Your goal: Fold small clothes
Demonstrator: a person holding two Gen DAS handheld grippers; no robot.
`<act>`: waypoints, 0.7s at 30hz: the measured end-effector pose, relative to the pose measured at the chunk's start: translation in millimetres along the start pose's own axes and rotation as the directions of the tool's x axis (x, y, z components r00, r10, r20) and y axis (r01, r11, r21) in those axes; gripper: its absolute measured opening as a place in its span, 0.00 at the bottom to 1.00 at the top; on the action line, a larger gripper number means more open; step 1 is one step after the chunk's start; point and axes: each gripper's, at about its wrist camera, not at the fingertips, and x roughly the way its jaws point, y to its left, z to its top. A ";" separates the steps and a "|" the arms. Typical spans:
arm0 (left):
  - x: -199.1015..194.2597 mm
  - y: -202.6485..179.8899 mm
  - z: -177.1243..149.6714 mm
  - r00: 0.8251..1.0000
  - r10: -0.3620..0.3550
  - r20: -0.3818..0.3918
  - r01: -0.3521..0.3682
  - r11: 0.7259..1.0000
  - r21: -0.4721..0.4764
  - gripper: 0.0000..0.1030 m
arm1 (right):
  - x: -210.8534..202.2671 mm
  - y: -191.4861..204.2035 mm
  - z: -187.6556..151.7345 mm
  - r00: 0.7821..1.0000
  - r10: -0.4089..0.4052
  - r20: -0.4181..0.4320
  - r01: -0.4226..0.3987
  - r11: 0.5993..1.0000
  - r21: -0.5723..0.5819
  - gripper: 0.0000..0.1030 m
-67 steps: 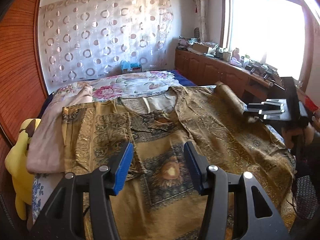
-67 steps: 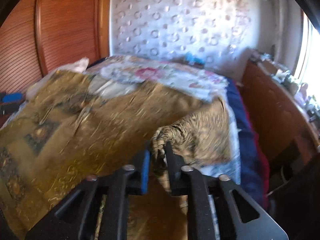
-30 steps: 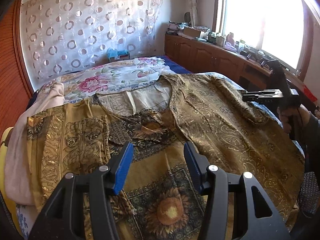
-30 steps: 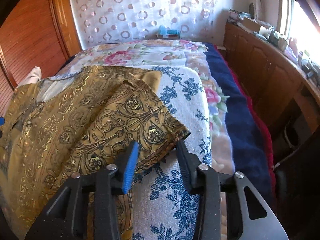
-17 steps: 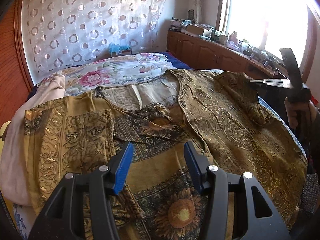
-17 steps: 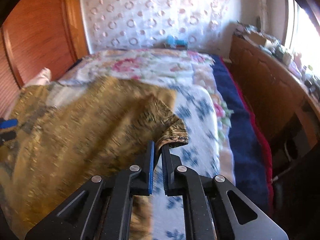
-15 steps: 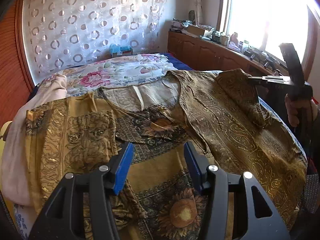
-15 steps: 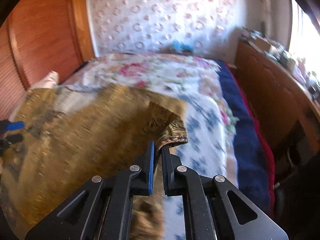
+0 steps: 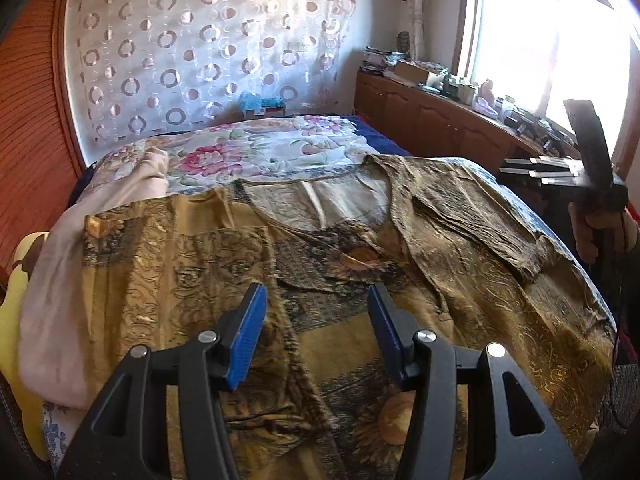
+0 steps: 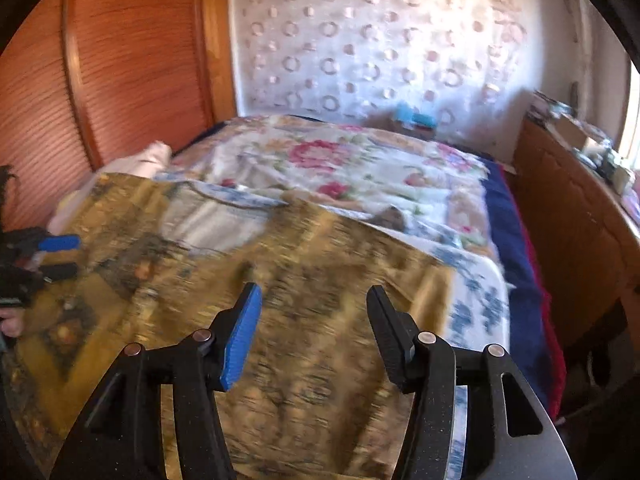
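Gold patterned top point(image 9: 360, 280) spread flat on the bed point(image 9: 260, 152), both sleeves already turned inward; body folds judged left to do; left gripper point(image 9: 316, 336) and right gripper point(image 10: 312, 332) hovering above, jaws apart, empty

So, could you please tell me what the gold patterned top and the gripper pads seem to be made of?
The gold top looks like thin, slightly shiny woven fabric, perhaps satin-like: it creases finely and glints.
The left gripper pads look like blue ribbed rubber or plastic, matte.

A gold garment point(image 9: 460, 280) with dark scrollwork and sunflowers lies on a white quilt point(image 9: 256, 156) with pink flowers.
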 end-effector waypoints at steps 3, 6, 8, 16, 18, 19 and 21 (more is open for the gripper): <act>-1.6 13.2 2.5 1.000 0.024 0.009 -0.024 1.000 -0.016 0.51 | 8.9 -16.8 -12.3 0.996 -0.070 -0.046 0.071 0.997 0.014 0.56; -4.7 28.6 4.7 0.999 0.050 0.014 -0.049 0.998 -0.042 0.51 | 20.0 -33.6 -23.7 0.990 -0.111 -0.088 0.114 0.993 0.032 0.58; -7.0 41.8 7.1 0.997 0.071 0.016 -0.070 0.996 -0.058 0.51 | 27.5 -41.8 -28.7 0.986 -0.125 -0.110 0.131 0.990 0.043 0.58; -11.1 84.7 9.7 0.984 0.179 0.016 -0.177 0.980 -0.091 0.51 | 41.8 -52.2 -39.6 0.981 -0.128 -0.144 0.140 0.987 0.079 0.67; -8.9 95.6 9.5 0.980 0.201 0.006 -0.199 0.975 -0.103 0.51 | 42.6 -57.9 -40.5 0.982 -0.112 -0.151 0.128 0.986 0.105 0.71; -7.3 100.2 9.9 0.978 0.210 0.001 -0.208 0.972 -0.110 0.51 | 41.9 -58.3 -40.1 0.982 -0.108 -0.153 0.126 0.986 0.113 0.72; -3.5 110.4 10.0 0.974 0.226 -0.013 -0.226 0.966 -0.128 0.51 | 41.3 -59.0 -40.9 0.982 -0.109 -0.155 0.127 0.985 0.117 0.74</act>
